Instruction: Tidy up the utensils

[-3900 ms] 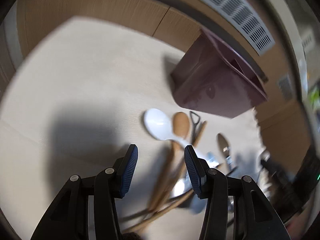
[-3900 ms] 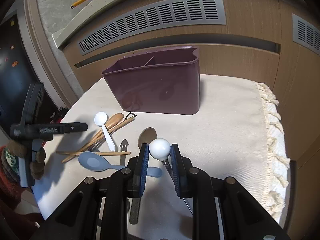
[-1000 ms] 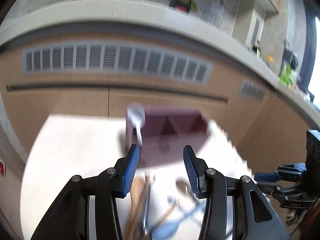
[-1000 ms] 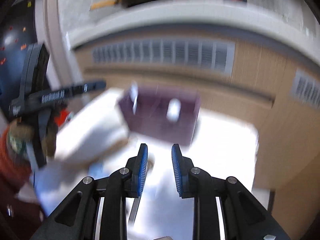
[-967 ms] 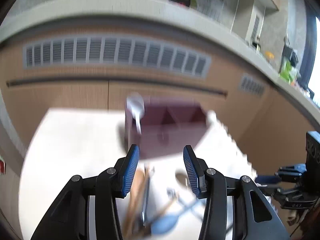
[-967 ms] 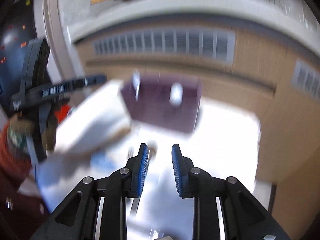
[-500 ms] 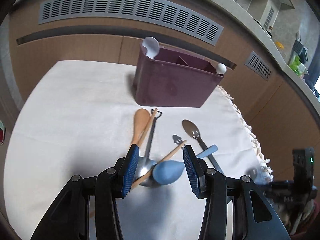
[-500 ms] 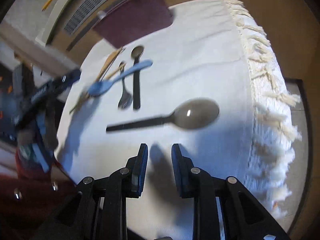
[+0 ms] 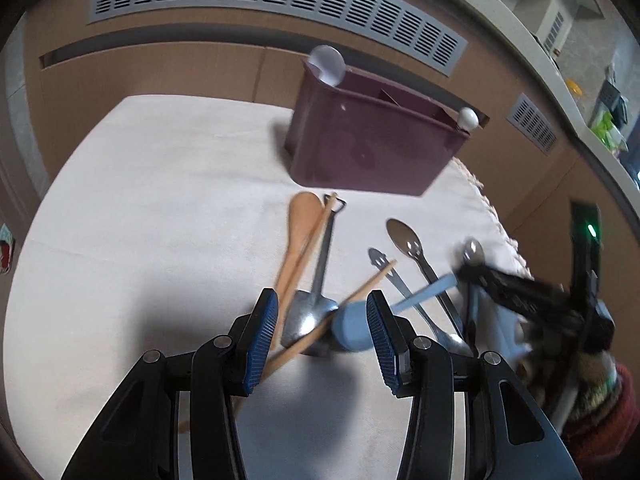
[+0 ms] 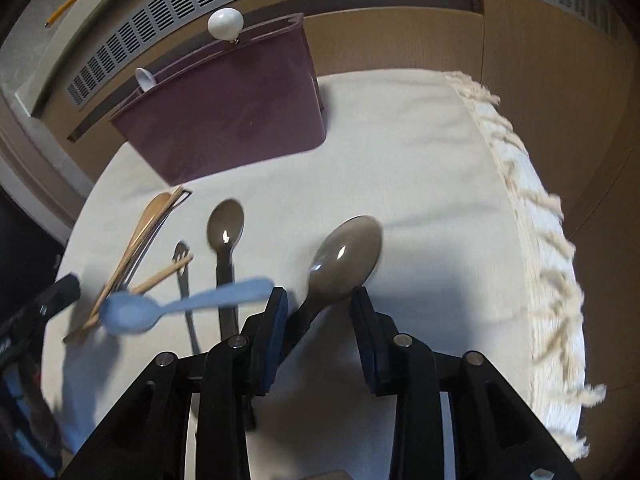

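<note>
Both grippers tilted down over the table [image 9: 120, 208], fingers apart.

The left gripper [image 9: 322, 330] points steeply down at the table, its blue-padded fingers [image 9: 262, 332] spread wide and pressing on nothing. The right gripper [image 10: 319, 328], to its right, also angles down toward the table; its fingers [image 10: 278, 320] have just been opening, and a spoon handle lies between them untouched.

left tongs [image 9: 322, 326] gape over a blue spoon [image 9: 352, 326] and metal ladle [image 9: 310, 314] — maroon caddy [image 9: 372, 152] stands beyond.
</note>
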Motion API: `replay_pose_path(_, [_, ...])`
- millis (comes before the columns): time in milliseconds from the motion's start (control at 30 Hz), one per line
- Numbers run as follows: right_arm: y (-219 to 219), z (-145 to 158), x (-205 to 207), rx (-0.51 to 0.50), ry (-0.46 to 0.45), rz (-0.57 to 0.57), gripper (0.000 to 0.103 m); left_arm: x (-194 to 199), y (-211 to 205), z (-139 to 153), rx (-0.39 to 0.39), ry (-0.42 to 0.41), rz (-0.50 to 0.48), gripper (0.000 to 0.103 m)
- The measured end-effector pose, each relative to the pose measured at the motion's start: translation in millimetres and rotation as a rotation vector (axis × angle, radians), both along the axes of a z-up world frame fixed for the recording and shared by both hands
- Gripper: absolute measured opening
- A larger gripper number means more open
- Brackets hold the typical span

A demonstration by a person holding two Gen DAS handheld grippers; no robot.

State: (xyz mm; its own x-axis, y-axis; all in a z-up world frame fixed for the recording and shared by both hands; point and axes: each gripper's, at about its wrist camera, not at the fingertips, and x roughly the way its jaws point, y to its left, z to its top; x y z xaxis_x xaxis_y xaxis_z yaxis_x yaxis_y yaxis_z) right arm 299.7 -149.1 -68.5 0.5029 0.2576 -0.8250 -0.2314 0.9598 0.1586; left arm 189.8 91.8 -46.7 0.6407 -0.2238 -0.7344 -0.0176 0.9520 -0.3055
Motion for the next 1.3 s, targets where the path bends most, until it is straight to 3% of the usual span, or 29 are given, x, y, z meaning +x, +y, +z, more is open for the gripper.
replay_pose_path(133, [15, 1, 8, -0.091, -0.05, 0.032, 0.037, 2, -11, -3, 0.008, 0.02, -0.055, 0.047])
replay_pose_path(267, [20, 1, 8, -0.153, -0.071, 0.099, 0.035, 13, -26, -4, -0.027, 0.055, -0.102, 0.047])
replay_pose_path(467, [-12, 6, -7, -0.084, -0.071, 0.128, 0.028, 45, -73, 4, -0.033, 0.054, -0.196, 0.047])
replay_pose_path(567, [-29, 10, -17, -0.05, -0.075, 0.128, 0.028, 68, -92, 7, -0.026, 0.078, -0.18, 0.047])
replay_pose_path(700, [-36, 12, -25, -0.033, -0.079, 0.137, 0.028, 77, -109, 14, 0.085, 0.016, -0.149, 0.047])
replay_pose_path(800, [-37, 9, -30, 0.014, -0.036, 0.149, 0.028, 81, -116, 8, 0.071, 0.027, -0.212, 0.047])
replay_pose_path(933, [-32, 14, -44, 0.008, -0.056, 0.179, 0.028, 82, -116, -3, 0.089, 0.069, -0.236, 0.047])
replay_pose_path(1033, [-42, 24, -47, 0.016, -0.08, 0.136, 0.028, 72, -108, -8, 0.087, 0.087, -0.248, 0.047])
replay_pose_path(1300, [-51, 33, -49, 0.005, -0.103, 0.076, 0.028, 45, -61, -22, 0.171, 0.115, -0.175, 0.047])
